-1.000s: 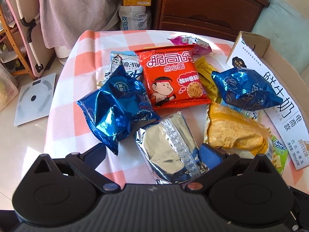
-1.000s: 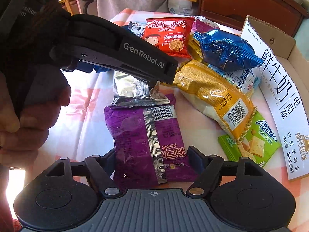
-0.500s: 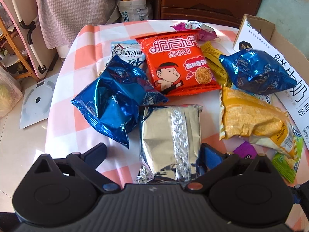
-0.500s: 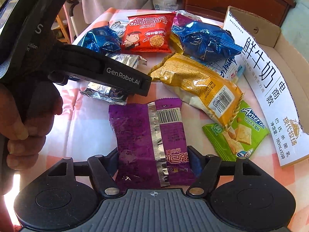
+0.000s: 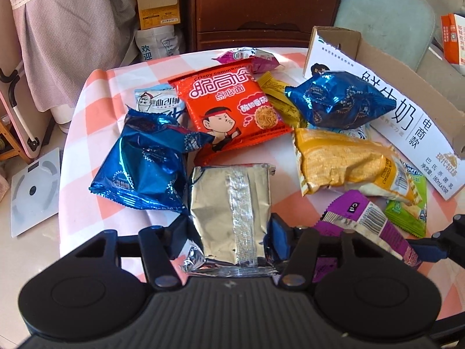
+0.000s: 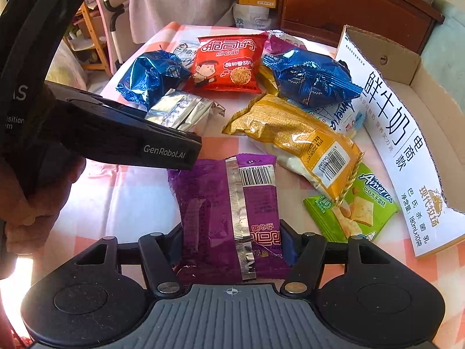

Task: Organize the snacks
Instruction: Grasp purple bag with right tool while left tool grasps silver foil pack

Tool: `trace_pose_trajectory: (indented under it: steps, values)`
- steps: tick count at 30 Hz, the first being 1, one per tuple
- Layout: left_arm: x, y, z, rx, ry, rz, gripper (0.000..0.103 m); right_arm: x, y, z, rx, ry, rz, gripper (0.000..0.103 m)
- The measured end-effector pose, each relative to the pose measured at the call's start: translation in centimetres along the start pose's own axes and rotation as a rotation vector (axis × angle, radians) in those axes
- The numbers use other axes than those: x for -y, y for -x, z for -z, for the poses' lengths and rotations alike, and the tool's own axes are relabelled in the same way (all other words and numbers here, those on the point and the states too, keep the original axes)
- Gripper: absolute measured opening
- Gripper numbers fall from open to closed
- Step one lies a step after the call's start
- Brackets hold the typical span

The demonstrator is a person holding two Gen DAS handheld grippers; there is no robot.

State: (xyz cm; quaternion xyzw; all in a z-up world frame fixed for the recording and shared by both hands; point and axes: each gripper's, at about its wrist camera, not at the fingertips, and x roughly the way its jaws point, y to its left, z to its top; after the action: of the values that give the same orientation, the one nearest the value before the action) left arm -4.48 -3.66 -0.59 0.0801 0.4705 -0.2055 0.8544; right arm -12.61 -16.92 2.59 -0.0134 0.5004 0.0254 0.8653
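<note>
My left gripper [image 5: 229,232]: just closed onto the silver packet [image 5: 231,203], left of the milk carton box [image 5: 407,122].
My right gripper [image 6: 232,241]: just narrowed, pinching the purple packet [image 6: 229,203].

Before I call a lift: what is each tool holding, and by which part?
Left tool: silver packet, gripped across its near end. Right tool: purple packet, likewise. Both have just been closing.

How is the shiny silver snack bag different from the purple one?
The silver packet is plain foil with no print showing; the purple packet shows a barcode and lettering. The left tongs have just closed on the silver packet; the right tongs have just closed on the purple packet. Both lie seam-side up with a silver strip down the middle.
</note>
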Motion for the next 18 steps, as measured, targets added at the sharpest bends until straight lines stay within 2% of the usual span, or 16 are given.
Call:
trace_pose_trajectory:
  steps: [8,18]
  values:
    - [-2.3,0.5,0.3,-0.018,0.041,0.067,0.057,0.2,0.5,0.1,0.009,0.001,0.015,0.063]
    - [-2.4,1.4,0.3,0.006,0.032,0.053,0.057,0.4,1.7,-0.1,0.053,-0.007,0.026,0.063]
